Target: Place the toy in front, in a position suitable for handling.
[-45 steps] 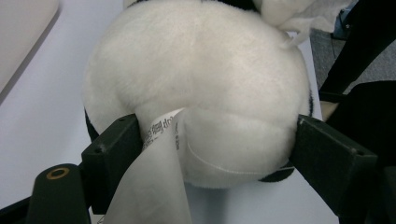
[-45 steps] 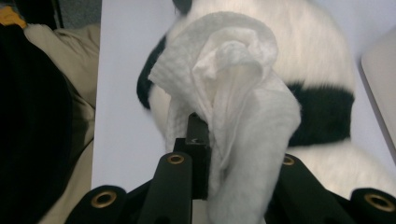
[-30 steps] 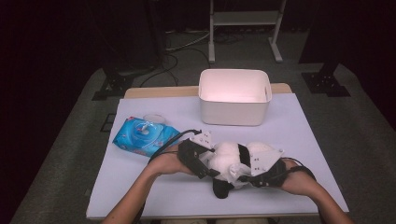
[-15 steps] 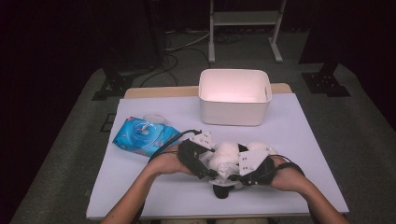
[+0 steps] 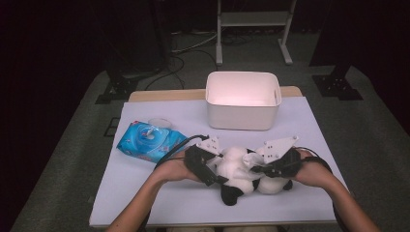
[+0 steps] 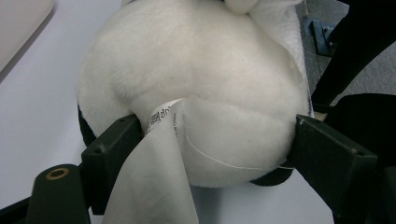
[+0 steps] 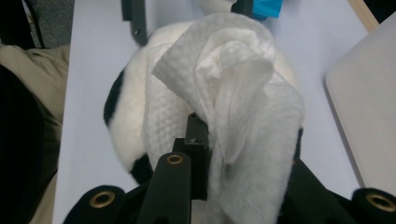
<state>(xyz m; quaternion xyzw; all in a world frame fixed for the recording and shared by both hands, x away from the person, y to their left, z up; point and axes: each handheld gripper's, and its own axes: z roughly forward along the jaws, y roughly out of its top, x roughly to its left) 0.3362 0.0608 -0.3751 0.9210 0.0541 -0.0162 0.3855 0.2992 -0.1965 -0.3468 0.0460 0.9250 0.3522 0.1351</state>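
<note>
A black-and-white plush toy [image 5: 237, 169] lies on the white table near its front edge. My left gripper [image 5: 212, 169] comes in from the left. In the left gripper view its jaws press on both sides of the plush body [image 6: 196, 60], beside a sewn-in cloth label [image 6: 154, 177]. My right gripper [image 5: 263, 166] is shut on a crumpled white wipe [image 7: 243, 93], which lies against the top of the plush [image 7: 130, 121]. The wipe hides the right jaw's tip.
A white plastic bin [image 5: 241, 118] stands at the back middle of the table. A blue pack of wet wipes [image 5: 147, 140] lies to the left, behind the left hand. The table's front edge [image 5: 193, 220] runs just below both forearms.
The right gripper with the wipe slid a little left over the plush, then came back right and slightly up. The left gripper and the plush stayed put.
</note>
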